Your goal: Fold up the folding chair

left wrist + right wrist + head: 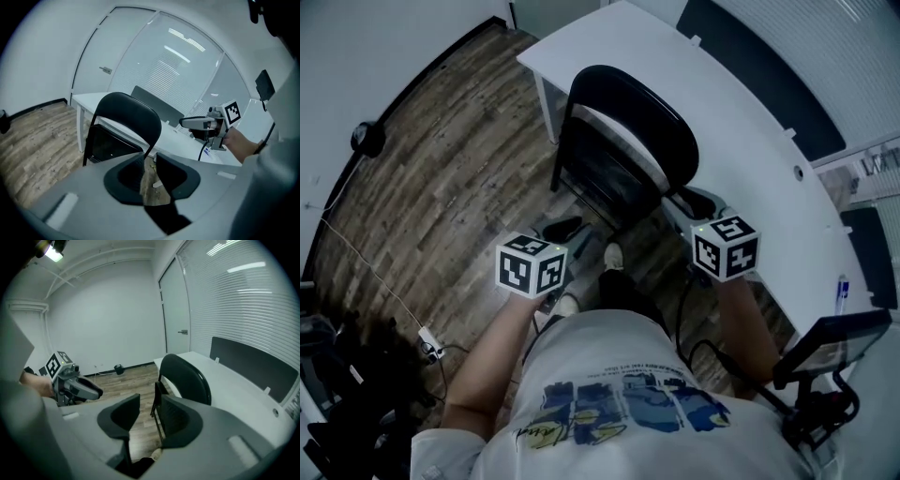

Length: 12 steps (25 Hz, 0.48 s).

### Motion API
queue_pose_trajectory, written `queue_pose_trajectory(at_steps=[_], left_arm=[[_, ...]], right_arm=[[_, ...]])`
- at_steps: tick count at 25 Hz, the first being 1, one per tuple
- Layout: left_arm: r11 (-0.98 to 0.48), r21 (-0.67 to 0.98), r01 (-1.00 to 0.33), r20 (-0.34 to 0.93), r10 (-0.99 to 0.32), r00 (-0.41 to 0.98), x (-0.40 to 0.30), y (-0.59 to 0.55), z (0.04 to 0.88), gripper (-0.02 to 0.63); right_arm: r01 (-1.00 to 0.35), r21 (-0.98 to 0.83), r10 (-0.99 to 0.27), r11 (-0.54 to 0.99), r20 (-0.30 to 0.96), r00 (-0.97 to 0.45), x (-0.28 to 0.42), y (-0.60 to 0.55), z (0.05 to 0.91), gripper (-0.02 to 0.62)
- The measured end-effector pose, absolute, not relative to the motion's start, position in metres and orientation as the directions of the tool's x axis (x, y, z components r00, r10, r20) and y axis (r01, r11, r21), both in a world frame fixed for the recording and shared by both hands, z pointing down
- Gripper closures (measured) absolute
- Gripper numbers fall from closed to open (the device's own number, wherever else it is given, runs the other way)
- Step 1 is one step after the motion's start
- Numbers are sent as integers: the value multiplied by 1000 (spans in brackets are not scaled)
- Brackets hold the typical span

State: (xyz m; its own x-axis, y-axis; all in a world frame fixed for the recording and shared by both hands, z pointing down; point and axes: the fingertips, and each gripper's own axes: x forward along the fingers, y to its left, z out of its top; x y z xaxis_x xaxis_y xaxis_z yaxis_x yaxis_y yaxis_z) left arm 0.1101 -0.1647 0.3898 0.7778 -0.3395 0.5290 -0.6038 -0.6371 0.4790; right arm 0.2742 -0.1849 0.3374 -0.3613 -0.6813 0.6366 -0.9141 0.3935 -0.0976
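Note:
The black folding chair (623, 117) stands on the wood floor against the white table's edge. Its seat panel (605, 183) looks tipped up close to the frame. My left gripper (562, 232) hovers just in front of the chair's lower left side, apart from it. In the left gripper view its jaws (150, 171) stand a narrow gap apart with nothing between them, and the chair (129, 117) is beyond. My right gripper (698, 202) hangs beside the chair's right edge. Its jaws (147, 416) are open and empty, the chair (185, 376) just past the right pad.
The white table (741, 122) curves behind and to the right of the chair, with a dark panel (759, 66) along its far side. A power strip (429, 345) and cable lie on the floor at left. The person's shoes (614, 255) stand close to the chair.

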Motion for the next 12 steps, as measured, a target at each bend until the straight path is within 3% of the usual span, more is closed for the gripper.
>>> queue_pose_trajectory(at_steps=[2, 4, 12], left_arm=[[-641, 452, -621, 526, -371, 766, 87, -146, 382, 596], [-649, 442, -619, 521, -376, 766, 69, -123, 376, 600], [-677, 430, -597, 510, -363, 780, 52, -87, 372, 600]], right_arm=[[-913, -68, -682, 403, 643, -349, 253, -158, 336, 531], [-916, -54, -691, 398, 639, -338, 234, -129, 331, 592], [-899, -88, -670, 429, 636, -383, 198, -85, 334, 594]])
